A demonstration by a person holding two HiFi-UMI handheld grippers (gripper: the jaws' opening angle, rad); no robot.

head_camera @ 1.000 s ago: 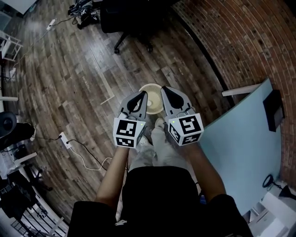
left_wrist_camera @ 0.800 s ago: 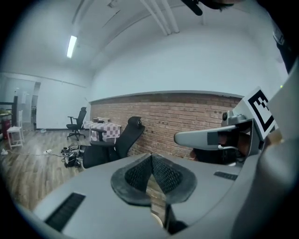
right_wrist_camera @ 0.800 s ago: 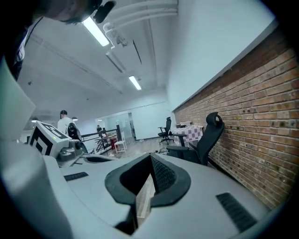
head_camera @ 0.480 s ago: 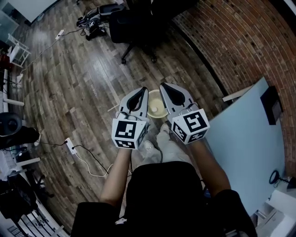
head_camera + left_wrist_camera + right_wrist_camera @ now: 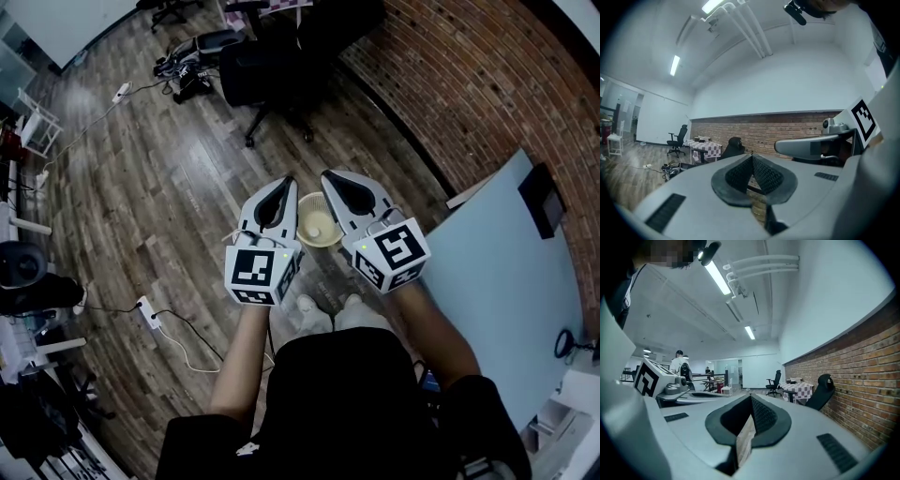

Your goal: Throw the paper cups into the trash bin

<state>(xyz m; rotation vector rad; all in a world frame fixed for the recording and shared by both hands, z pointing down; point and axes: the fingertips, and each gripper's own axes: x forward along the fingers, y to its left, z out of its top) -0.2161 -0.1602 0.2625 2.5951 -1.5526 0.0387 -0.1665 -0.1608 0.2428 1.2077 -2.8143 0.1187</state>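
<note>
A round cream trash bin point(image 5: 317, 228) stands on the wooden floor below, seen from above between my two grippers. Something pale lies inside it, too small to tell apart. My left gripper point(image 5: 287, 182) is held level above the bin's left side; its pads meet and nothing is between them point(image 5: 752, 159). My right gripper point(image 5: 329, 175) hangs above the bin's right side, its jaws likewise together and empty point(image 5: 751, 400). No paper cup shows in either gripper. The other gripper point(image 5: 811, 146) appears at the right of the left gripper view.
A black office chair point(image 5: 267, 70) stands farther off, with cables on the floor beside it. A light blue table point(image 5: 497, 281) is at my right along the brick wall point(image 5: 469, 84). A power strip point(image 5: 145, 309) lies to the left. My shoes point(image 5: 323, 314) stand behind the bin.
Both grippers have risen and now sit farther above the bin, which looks smaller. My feet have stepped back from it. Both pairs of jaws stay together.
</note>
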